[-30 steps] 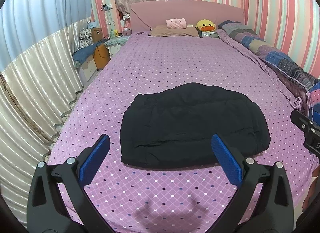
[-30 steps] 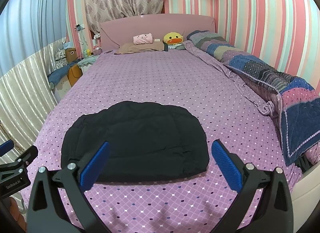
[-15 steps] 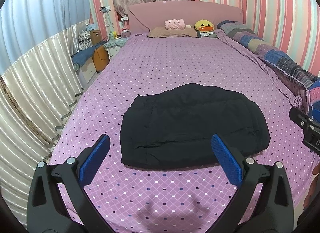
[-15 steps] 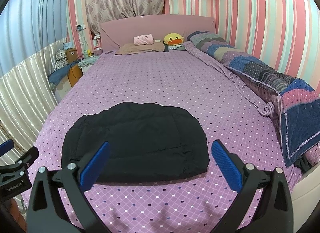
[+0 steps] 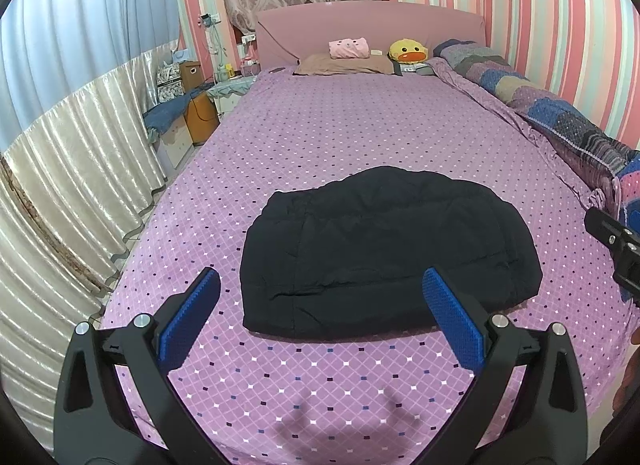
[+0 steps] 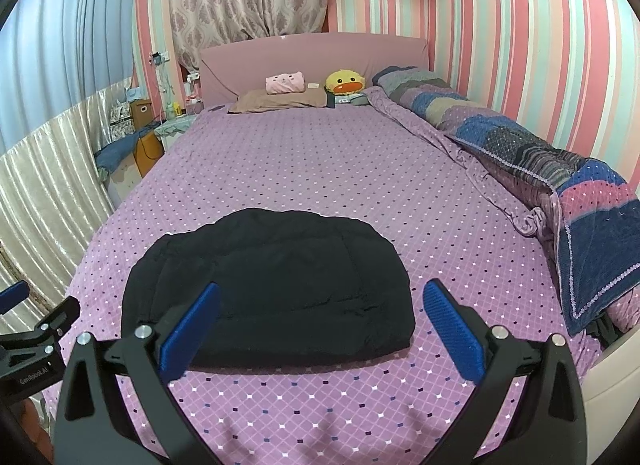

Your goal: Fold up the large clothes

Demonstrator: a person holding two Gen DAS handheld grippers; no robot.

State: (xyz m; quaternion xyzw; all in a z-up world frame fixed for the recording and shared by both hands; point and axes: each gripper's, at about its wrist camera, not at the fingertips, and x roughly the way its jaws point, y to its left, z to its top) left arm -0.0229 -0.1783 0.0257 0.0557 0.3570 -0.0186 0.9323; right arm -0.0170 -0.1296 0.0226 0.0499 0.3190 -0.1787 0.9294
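Observation:
A black padded garment (image 5: 384,249) lies folded in a compact bundle on the purple dotted bed (image 5: 340,129), near its foot. It also shows in the right wrist view (image 6: 272,285). My left gripper (image 5: 320,317) is open and empty, held above the bed's near edge just short of the bundle. My right gripper (image 6: 320,329) is open and empty, also just short of the bundle. The right gripper's body shows at the right edge of the left wrist view (image 5: 616,249); the left gripper's body shows at the left edge of the right wrist view (image 6: 36,337).
A rolled patchwork quilt (image 6: 520,153) lies along the bed's right side. A pillow (image 5: 344,63), a pink toy (image 5: 348,47) and a yellow duck toy (image 5: 408,51) sit by the headboard. A bedside stand (image 5: 196,109) and shiny curtain (image 5: 60,169) are left.
Both grippers have drawn back slightly and lifted; the garment looks a little farther away. The garment has not moved.

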